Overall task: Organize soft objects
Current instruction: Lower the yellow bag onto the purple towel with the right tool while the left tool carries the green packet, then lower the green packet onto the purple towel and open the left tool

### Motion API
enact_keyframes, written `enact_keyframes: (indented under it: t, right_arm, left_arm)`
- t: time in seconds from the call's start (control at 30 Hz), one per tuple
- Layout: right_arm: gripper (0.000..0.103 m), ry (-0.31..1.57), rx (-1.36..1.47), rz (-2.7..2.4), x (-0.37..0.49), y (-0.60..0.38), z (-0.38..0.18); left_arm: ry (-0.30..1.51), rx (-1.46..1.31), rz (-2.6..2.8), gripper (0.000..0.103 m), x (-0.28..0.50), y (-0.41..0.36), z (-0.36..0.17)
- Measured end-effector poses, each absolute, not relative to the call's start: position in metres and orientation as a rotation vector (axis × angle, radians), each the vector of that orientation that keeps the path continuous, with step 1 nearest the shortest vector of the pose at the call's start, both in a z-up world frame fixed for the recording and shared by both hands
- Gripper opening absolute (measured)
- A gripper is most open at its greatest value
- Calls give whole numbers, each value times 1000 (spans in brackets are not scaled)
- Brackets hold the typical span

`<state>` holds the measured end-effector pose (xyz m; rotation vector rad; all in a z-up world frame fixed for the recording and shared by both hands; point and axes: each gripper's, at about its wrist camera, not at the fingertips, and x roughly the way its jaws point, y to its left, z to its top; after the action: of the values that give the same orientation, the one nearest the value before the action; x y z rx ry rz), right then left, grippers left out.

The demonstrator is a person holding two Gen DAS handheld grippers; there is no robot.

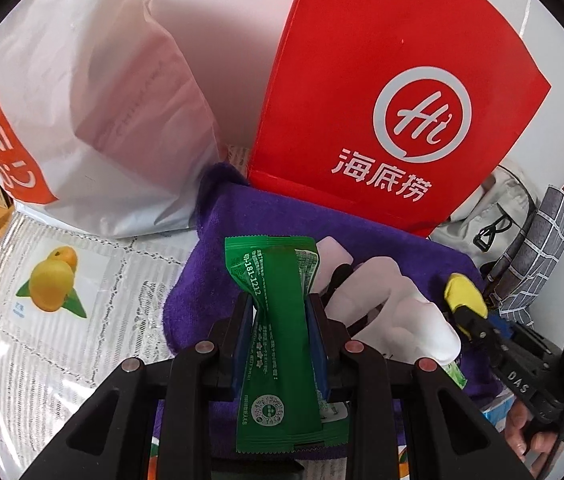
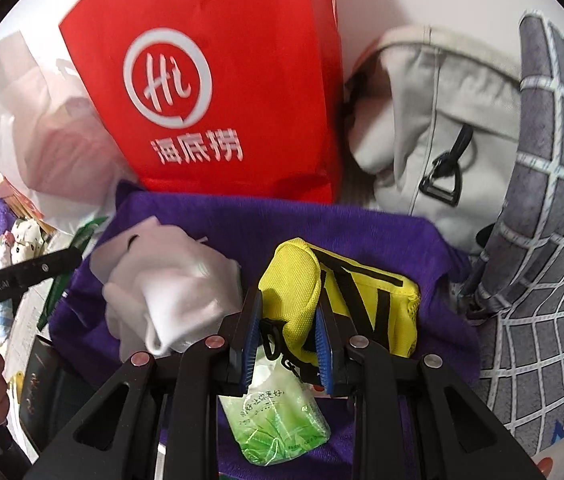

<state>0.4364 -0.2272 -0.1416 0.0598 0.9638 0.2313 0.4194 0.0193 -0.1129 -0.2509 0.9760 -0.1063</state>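
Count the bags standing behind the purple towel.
3, going by the right wrist view: a white plastic bag at the left, a red paper bag in the middle, and a beige backpack at the right. Others may be hidden behind them.

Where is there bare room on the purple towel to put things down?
Free: the towel's back strip between the red bag and the yellow pouch, and its left part beside the mango picture. Crowded: the middle, with the white socks and pouch.

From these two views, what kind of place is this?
Probably a room in a home: a lace tablecloth covers the table, shopping bags such as the red bag lean by the wall, and plush toys lie at the side.
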Motion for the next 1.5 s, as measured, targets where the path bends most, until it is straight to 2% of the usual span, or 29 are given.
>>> enact_keyframes:
  t: [0.5,0.57,0.63,0.83,1.03,1.17,1.4,1.5]
  right_arm:
    - [28,1041,14,233,443,-213,-162]
    - [30,1039,10,234,442,-213,-162]
    - [40,1036,11,232,441,-214,-160]
    - [53,1006,72,251,435,-227,-143]
    - [55,951,49,252,427,-229,-125]
    - [55,930,51,247,420,-232,-115]
    - [58,884,-4,191,399,-227,-89]
    - [58,879,24,175,383,-231,-77]
  left_arm:
    - [1026,-279,-121,30,427,17,-133]
    - [1029,-285,-127,31,428,18,-134]
    - [1034,-291,-134,33,428,20,-134]
    - [1042,-281,-137,47,426,20,-130]
    - [1038,-185,-111,52,422,4,-125]
    - [1022,-159,-122,60,419,-5,-119]
    - [1007,-109,-120,62,410,-14,-104]
    - [986,-66,-140,69,400,-18,-90]
